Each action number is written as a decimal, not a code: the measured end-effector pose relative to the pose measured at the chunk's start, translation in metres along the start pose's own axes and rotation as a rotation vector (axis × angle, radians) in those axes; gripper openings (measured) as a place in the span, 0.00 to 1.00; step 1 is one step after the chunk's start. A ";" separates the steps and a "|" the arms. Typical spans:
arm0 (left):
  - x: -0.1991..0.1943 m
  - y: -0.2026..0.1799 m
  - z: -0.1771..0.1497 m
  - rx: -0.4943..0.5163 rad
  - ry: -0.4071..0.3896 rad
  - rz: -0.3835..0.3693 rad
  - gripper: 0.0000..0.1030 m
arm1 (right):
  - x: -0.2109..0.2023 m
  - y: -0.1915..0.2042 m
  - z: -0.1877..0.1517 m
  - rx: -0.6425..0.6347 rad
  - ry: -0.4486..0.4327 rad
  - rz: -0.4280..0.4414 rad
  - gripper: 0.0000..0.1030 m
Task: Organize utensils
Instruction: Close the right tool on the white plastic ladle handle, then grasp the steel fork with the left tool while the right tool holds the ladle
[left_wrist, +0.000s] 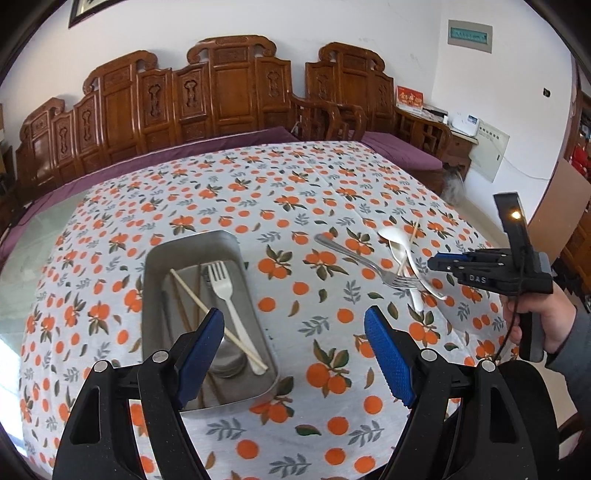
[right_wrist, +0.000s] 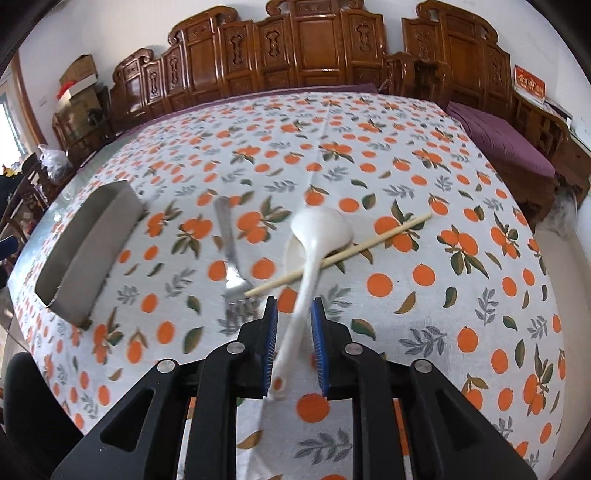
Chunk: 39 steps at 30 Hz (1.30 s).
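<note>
Plainly, a white spoon (right_wrist: 314, 251) lies tilted on the worktop (right_wrist: 461, 332), its handle between the pads of the right tool (right_wrist: 294, 345), which look nearly closed around it, though firm contact cannot be told. It crosses a chopstick (right_wrist: 373, 243) and a second white spoon, with a metal fork (right_wrist: 231, 258) just beside. Lifting could drag these along or let the smooth handle slip. Well apart, the left tool (left_wrist: 295, 354) hangs released near the metal tray (left_wrist: 155, 266), which holds a white fork (left_wrist: 225, 291) and chopsticks.
</note>
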<state>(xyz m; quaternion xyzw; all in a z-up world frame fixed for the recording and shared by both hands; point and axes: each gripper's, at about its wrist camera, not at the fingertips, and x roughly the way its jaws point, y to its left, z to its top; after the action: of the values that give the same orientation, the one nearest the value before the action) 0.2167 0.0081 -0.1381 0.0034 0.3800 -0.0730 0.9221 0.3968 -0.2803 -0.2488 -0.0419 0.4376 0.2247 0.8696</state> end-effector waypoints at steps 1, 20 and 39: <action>0.002 -0.002 0.000 0.001 0.004 -0.002 0.73 | 0.002 -0.002 0.001 0.004 0.003 -0.001 0.20; 0.026 -0.039 0.005 0.027 0.050 -0.021 0.73 | 0.041 -0.009 0.014 -0.009 0.075 0.010 0.20; 0.075 -0.076 0.028 0.052 0.084 -0.030 0.73 | 0.006 -0.022 0.007 0.017 -0.003 0.053 0.10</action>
<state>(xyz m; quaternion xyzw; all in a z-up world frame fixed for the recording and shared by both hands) 0.2786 -0.0788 -0.1668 0.0248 0.4162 -0.0967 0.9038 0.4150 -0.2961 -0.2517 -0.0226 0.4393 0.2441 0.8642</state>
